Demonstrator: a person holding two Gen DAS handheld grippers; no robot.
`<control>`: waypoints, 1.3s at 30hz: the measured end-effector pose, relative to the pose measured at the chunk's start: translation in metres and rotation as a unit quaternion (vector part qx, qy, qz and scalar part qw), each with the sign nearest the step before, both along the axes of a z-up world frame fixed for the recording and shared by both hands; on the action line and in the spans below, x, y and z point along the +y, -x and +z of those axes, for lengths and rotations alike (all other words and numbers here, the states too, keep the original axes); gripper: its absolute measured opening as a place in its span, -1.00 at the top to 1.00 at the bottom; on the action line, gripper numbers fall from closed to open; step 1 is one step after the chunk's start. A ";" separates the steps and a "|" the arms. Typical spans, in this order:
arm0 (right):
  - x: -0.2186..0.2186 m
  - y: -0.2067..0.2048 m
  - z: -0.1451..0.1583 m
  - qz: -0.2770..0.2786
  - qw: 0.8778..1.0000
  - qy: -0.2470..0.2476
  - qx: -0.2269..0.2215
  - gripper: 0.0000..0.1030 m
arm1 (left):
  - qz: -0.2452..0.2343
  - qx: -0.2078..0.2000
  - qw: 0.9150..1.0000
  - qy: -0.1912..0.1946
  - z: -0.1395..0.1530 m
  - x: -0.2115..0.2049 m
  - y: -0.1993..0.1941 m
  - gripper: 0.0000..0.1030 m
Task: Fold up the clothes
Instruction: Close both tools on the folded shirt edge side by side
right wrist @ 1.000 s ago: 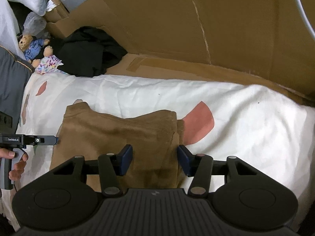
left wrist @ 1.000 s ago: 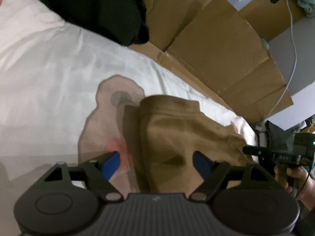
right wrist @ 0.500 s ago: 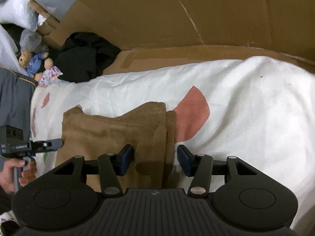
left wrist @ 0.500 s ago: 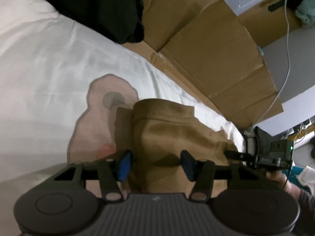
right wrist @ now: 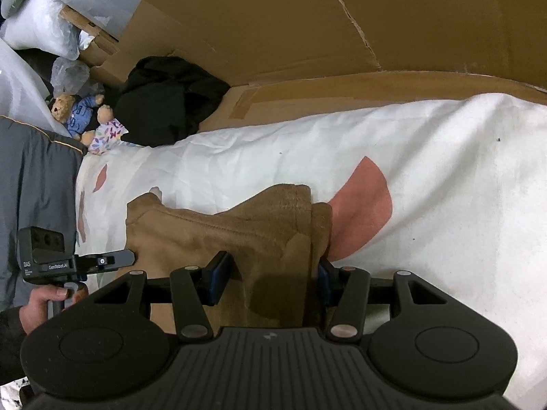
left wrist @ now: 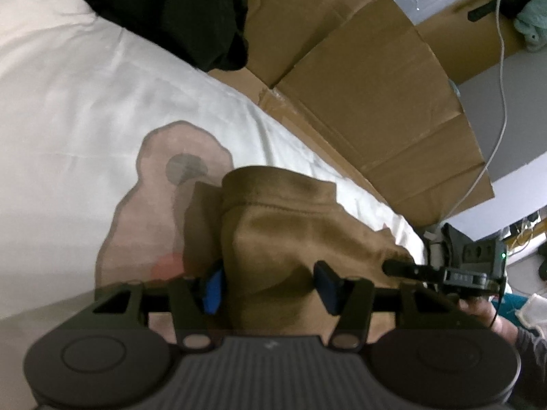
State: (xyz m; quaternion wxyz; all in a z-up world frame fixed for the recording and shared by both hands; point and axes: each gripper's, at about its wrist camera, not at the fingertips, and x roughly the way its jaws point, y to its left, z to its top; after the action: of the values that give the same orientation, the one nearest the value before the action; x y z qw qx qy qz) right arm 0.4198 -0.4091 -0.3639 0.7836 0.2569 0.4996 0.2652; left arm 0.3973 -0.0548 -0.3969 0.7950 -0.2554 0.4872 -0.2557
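both hand-held grippers closing (brown garment (left wrist: 290,239) between)

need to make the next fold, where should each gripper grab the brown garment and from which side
Grip the brown garment at its two near corners, coming in low from the near edge. The fabric lies flat and doubled, with thick hems there. The left gripper and right gripper are closing, each with a corner between its jaws.

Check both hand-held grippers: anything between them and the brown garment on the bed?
Nothing visible. The brown garment already lies between the jaws of the right hand-held gripper and of the left hand-held gripper, both closing. The black clothes lie apart, at the far edge of the white bedsheet.
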 end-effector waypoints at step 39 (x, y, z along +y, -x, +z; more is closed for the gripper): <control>0.051 0.007 0.024 0.022 0.984 0.175 -0.026 0.54 | 0.055 -0.004 0.983 -0.177 0.016 -0.057 0.004 0.49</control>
State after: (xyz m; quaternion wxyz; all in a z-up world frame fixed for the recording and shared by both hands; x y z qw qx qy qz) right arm 0.4124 -0.3579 -0.3397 0.8233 0.0977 0.5232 0.1972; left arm 0.3929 -0.1119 -0.3811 0.8427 -0.1357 0.5065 -0.1219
